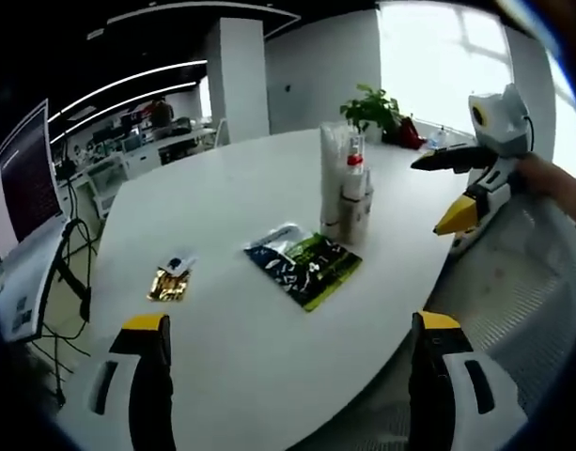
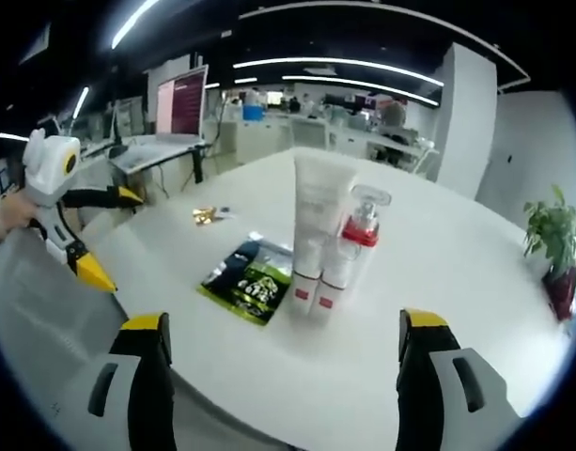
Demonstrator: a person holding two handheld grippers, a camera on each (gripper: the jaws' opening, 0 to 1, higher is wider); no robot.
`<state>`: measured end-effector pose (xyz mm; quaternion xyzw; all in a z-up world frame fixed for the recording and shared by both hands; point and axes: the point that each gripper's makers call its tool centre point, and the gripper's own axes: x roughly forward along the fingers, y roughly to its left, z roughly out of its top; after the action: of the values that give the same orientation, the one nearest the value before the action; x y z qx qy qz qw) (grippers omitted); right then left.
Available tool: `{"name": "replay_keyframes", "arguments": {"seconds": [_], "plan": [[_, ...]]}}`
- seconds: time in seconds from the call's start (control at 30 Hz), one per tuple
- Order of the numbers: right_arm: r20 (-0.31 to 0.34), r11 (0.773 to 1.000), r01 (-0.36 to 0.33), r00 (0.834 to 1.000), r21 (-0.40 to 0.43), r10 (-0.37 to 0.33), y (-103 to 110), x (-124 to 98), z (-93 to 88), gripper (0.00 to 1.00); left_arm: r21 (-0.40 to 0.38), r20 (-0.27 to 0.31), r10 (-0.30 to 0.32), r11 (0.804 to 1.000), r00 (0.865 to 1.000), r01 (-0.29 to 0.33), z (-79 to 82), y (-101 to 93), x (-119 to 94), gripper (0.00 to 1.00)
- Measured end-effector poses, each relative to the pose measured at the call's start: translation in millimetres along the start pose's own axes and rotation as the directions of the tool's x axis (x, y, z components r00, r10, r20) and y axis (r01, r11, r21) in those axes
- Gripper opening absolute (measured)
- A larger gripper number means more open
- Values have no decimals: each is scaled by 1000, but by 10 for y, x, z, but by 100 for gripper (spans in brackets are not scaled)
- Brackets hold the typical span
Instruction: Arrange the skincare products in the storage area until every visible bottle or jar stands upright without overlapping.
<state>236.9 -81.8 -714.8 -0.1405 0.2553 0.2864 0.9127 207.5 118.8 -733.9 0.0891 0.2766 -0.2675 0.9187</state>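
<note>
A large white table (image 2: 475, 282) with a rounded edge takes up the middle of an open office, with desks and monitors (image 2: 181, 103) behind it and a potted plant (image 2: 553, 235) at the far side by the windows.

Near the table's centre stands a tight cluster of skincare products. The tallest is a white tube (image 2: 316, 221) standing on its cap; touching it is a clear pump bottle with a red collar (image 2: 355, 242), and further small white containers are packed against them; their number cannot be made out. All appear upright.

Just beside the cluster lies a flat green and black sachet (image 2: 250, 280). Well apart from it, toward the table's edge, lies a small gold packet (image 2: 209, 215).

The left gripper (image 1: 292, 329) hangs over the near table edge, jaws spread wide, nothing between them. It is seen also from the right gripper view (image 2: 71, 225), held by a hand off the table's edge.

The right gripper (image 2: 283, 324) likewise has its jaws wide and empty, pointed at the cluster from the near rim. From the left gripper view it appears beyond the table edge (image 1: 457, 188), gripped by a hand (image 1: 551, 183).
</note>
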Motion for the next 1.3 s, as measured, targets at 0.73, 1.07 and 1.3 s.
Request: {"name": "replay_keyframes", "arguments": {"seconds": [0.73, 1.07, 1.3], "plan": [[122, 990, -68, 989, -122, 83, 314, -15, 694, 98, 40, -10, 31, 999, 999, -30, -16, 99, 11, 99], [144, 949, -181, 964, -258, 222, 757, 302, 1067, 95, 34, -19, 31, 999, 999, -30, -53, 107, 18, 99], [135, 921, -243, 946, -304, 294, 927, 579, 1232, 93, 32, -24, 35, 999, 999, -35, -69, 120, 18, 99]]}}
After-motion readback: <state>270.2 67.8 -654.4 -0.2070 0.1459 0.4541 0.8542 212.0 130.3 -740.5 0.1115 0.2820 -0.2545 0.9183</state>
